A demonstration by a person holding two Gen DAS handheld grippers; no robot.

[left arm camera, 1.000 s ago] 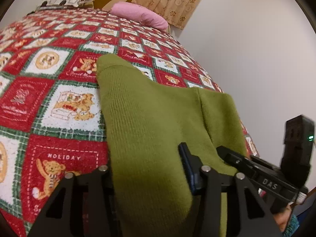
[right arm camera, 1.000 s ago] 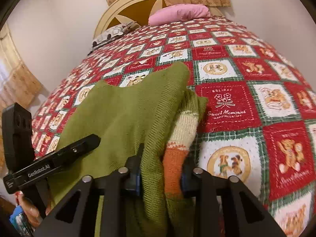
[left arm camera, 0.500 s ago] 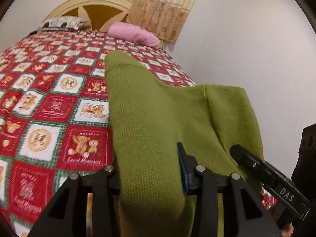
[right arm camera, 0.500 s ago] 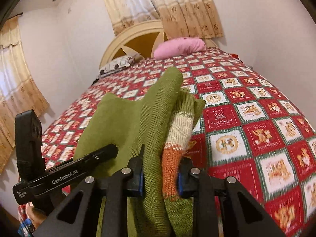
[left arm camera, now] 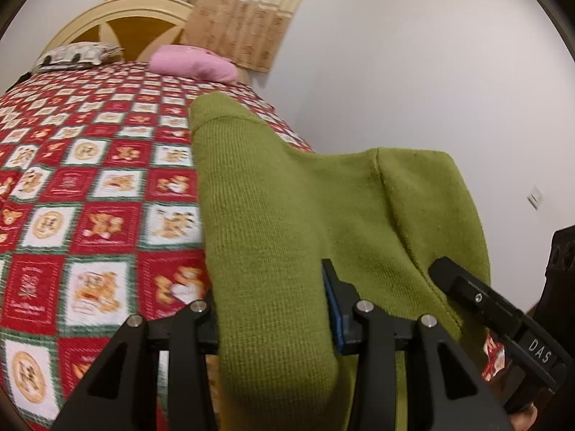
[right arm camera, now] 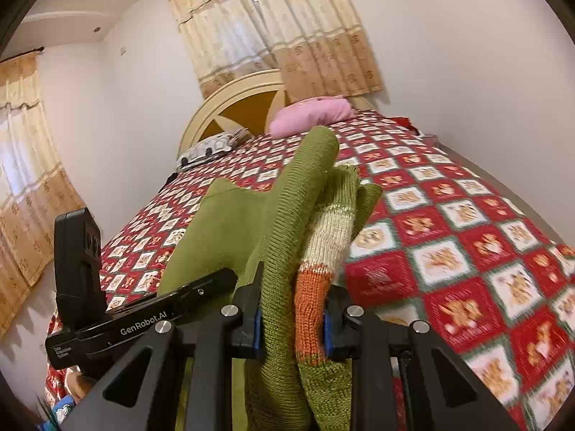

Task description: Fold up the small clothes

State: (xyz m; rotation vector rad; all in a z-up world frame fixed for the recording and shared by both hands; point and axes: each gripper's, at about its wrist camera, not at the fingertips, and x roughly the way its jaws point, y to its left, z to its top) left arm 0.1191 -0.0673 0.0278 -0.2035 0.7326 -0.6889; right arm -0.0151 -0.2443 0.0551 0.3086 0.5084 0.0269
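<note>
A small olive-green knit sweater (left arm camera: 294, 215) hangs lifted above the bed, stretched between both grippers. My left gripper (left arm camera: 275, 309) is shut on one edge of it. My right gripper (right arm camera: 293, 309) is shut on the other edge, where the green knit and a sleeve with orange and cream stripes (right arm camera: 316, 258) bunch between the jaws. The sweater's far end points toward the headboard in both views. The right gripper's body shows at the lower right of the left wrist view (left arm camera: 503, 319); the left gripper's body shows at the left of the right wrist view (right arm camera: 143, 323).
The bed carries a red, green and white teddy-bear quilt (left arm camera: 90, 186). A pink pillow (right arm camera: 311, 115) and a patterned pillow (right arm camera: 212, 147) lie by the cream headboard (right arm camera: 233, 107). White walls close in on the right (left arm camera: 431, 72). Curtains (right arm camera: 287, 36) hang behind the bed.
Both grippers rose and tilted upward, lifting the sweater off the quilt. More wall, curtain and ceiling now show; the quilt sits lower in both views.
</note>
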